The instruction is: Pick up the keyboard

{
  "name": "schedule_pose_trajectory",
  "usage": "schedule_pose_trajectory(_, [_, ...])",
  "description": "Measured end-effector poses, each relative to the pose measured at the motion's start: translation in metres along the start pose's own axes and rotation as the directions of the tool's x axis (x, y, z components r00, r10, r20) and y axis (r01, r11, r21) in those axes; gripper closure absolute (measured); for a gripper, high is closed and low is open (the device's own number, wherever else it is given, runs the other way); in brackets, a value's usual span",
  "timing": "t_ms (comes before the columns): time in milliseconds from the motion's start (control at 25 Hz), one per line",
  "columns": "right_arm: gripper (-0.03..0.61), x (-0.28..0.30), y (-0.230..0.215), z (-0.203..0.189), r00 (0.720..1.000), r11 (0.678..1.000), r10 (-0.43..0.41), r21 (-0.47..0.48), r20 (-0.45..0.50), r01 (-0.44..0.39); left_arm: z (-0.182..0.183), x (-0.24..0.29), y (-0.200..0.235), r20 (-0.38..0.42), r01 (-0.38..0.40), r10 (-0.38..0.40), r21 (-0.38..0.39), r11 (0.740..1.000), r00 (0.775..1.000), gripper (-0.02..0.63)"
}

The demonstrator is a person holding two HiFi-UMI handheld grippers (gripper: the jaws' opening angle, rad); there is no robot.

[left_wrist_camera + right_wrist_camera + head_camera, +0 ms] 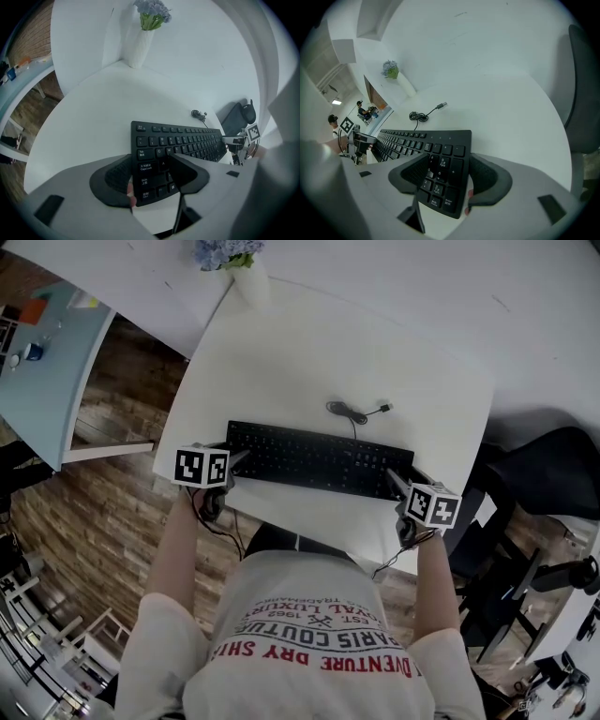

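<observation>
A black keyboard (pixel 319 457) lies flat on the round white table (pixel 309 362), close to its near edge. My left gripper (pixel 236 463) is at the keyboard's left end and my right gripper (pixel 401 486) at its right end. In the left gripper view the left gripper (pixel 150 158) stands open, with the keyboard's (pixel 183 140) Ctrl and Shift corner between its jaws: one jaw is outside the edge, the other over the keys. In the right gripper view the right gripper (pixel 449 158) stands open the same way, astride the keyboard's (pixel 417 140) number-pad end.
The keyboard's cable (pixel 352 412) lies coiled on the table behind it. A white vase with flowers (pixel 246 277) stands at the far edge. A dark chair (pixel 553 474) is on the right, and a pale blue desk (pixel 47 362) on the left over wooden floor.
</observation>
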State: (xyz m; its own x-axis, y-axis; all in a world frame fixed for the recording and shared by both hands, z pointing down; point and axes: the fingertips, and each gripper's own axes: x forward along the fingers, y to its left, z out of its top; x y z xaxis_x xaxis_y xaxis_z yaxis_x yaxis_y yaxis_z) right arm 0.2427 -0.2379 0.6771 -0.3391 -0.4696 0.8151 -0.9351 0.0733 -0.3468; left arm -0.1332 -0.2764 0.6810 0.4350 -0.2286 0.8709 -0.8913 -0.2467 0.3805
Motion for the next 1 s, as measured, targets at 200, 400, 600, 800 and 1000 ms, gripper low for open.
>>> schedule_pose_trajectory(200, [0.296,-0.002,0.002,0.0,1.0,1.0,-0.015,0.002,0.011,0.015,0.0,-0.002,0.001,0.034,-0.002,0.002,0.001,1.0,0.999,0.356])
schedule_pose_trajectory(400, [0.296,-0.01,0.005,-0.006,0.999,0.999,-0.04,0.006,0.012,0.04,0.001,-0.007,-0.001,0.026,-0.008,0.007,0.025,1.0,1.0,0.357])
schedule_pose_trajectory(600, [0.296,-0.025,0.01,-0.007,0.997,0.998,-0.056,0.029,0.044,0.055,0.012,-0.02,-0.009,0.06,-0.016,0.011,0.077,0.997,0.998,0.357])
schedule_pose_trajectory(800, [0.296,-0.05,0.015,0.01,0.991,0.997,-0.076,0.025,0.108,0.073,0.036,-0.04,-0.025,0.114,-0.014,-0.001,0.126,0.992,0.993,0.357])
schedule_pose_trajectory(1000, [0.296,-0.087,0.019,0.036,0.975,0.994,-0.108,0.012,0.194,0.107,0.064,-0.066,-0.049,0.201,-0.011,-0.026,0.181,0.983,0.979,0.357])
